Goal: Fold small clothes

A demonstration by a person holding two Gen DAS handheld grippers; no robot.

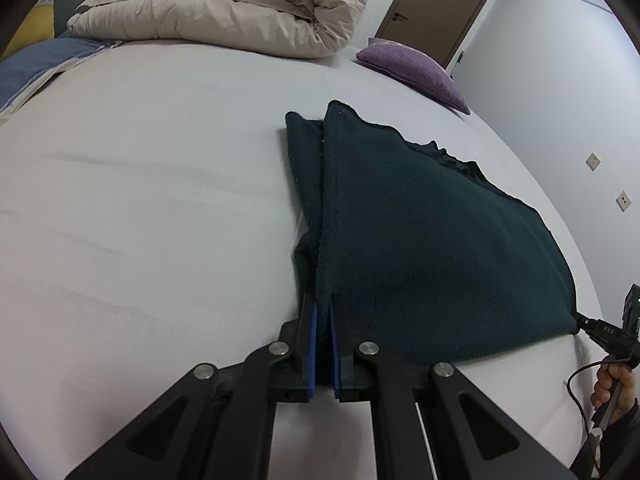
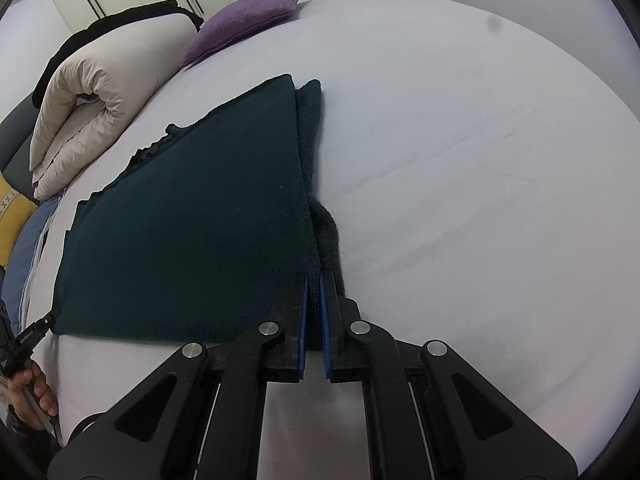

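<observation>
I'm clamping both near corners of the dark green garment (image 1: 420, 232), which is lying partly folded on the bed (image 1: 160, 200): left hand-held gripper (image 1: 323, 316) pinching one corner, right hand-held gripper (image 2: 314, 292) pinching the other. For a clean fold, I'm judging both corners should lift together, level, keeping the near edge taut and landing square on the far edge. Rolled duvet (image 1: 240, 4) and purple pillow (image 1: 416, 72) are sitting well apart, not blocking anything.
</observation>
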